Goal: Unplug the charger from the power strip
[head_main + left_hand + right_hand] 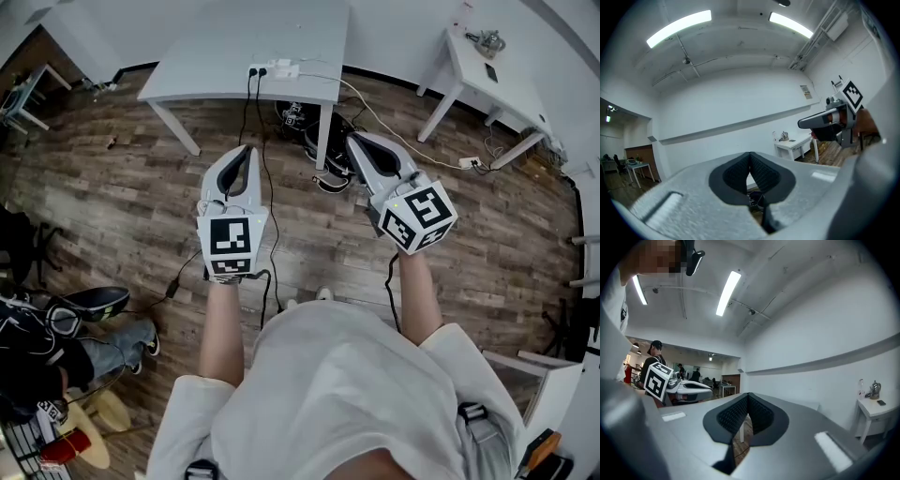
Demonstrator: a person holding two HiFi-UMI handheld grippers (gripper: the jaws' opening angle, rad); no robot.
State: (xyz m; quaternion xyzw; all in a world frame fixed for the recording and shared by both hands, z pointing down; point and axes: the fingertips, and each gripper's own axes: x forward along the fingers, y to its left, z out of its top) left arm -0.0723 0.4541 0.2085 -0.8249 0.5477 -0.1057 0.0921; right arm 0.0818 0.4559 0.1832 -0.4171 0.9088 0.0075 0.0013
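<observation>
Though empty, L-gripper (pixel 246 150) & R-gripper (pixel 353 141) closed.

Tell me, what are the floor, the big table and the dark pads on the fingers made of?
Floor: wood or wood-look planks, brown and grainy, with visible board seams.
Table: smooth pale top with a matt look, likely laminate or painted board.
Pads on the fingers: black and finely ribbed, probably rubber or a similar soft plastic.
</observation>
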